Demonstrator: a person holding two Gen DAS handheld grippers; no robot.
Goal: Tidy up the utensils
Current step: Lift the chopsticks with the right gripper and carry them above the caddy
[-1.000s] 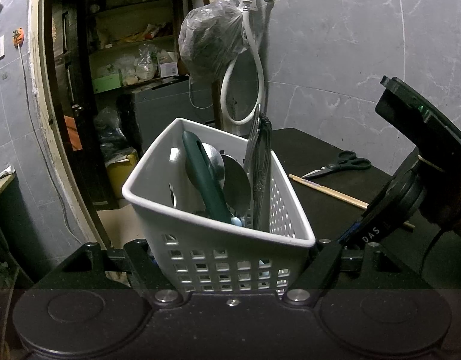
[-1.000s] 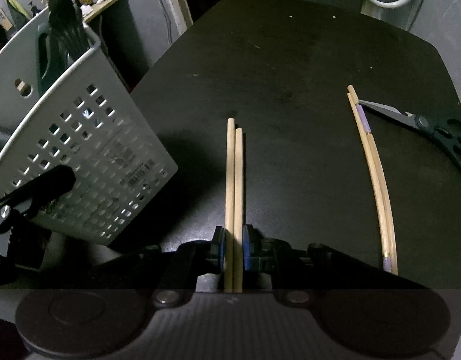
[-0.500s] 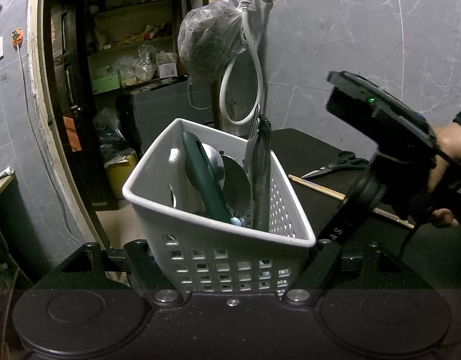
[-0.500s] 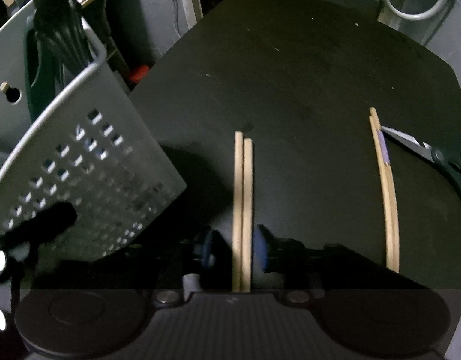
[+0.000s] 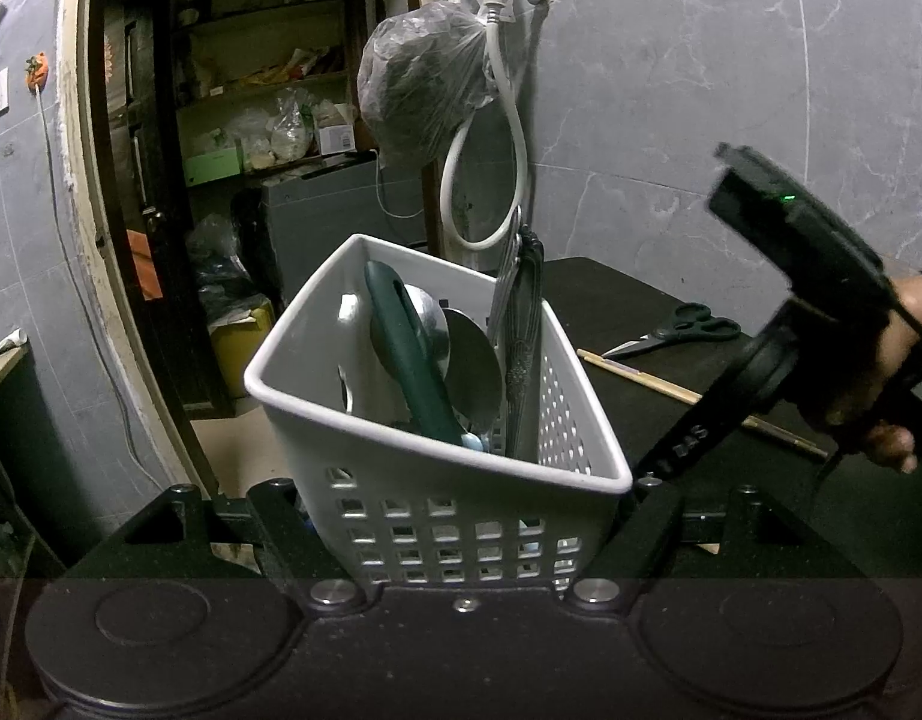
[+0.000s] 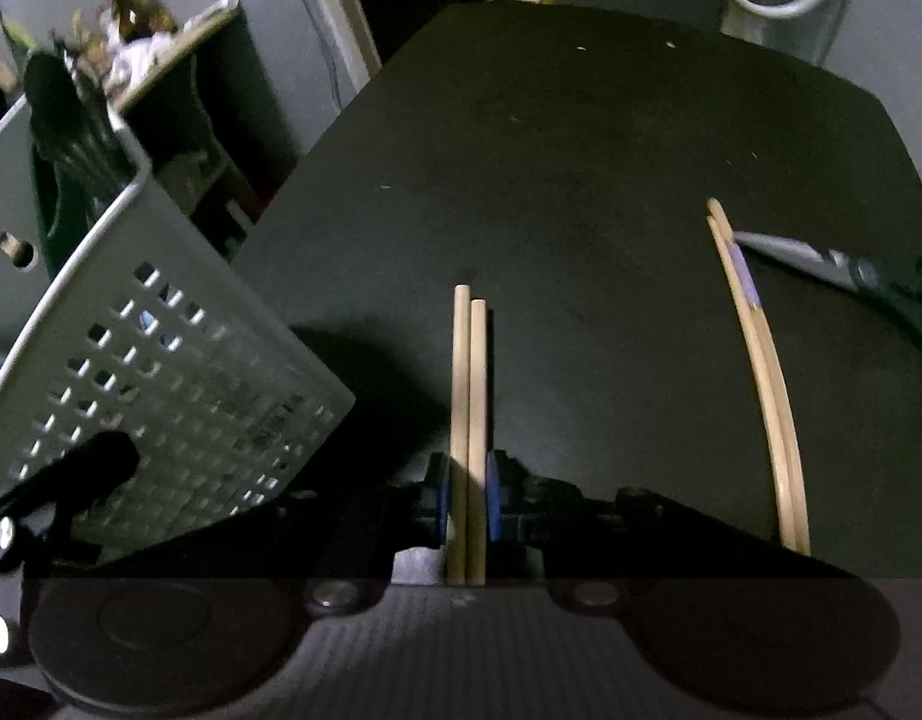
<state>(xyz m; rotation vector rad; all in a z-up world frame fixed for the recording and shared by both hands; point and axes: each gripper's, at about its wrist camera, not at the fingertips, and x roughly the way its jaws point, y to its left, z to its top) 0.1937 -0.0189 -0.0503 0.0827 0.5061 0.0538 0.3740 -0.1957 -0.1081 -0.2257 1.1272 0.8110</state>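
Our right gripper [image 6: 468, 495] is pinching two pale, plain chopsticks [image 6: 468, 396] above the table [image 6: 580, 150]. Our left gripper [image 5: 461, 516] is clamping the white basket [image 5: 461, 510]; its label is probably too blurred to read.

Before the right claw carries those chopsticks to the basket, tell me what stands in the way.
Nothing visible blocks the way. The right claw grips the plain chopsticks, and only bare dark table lies between them and the white basket, held by the left claw. Utensils already crowd its opening.
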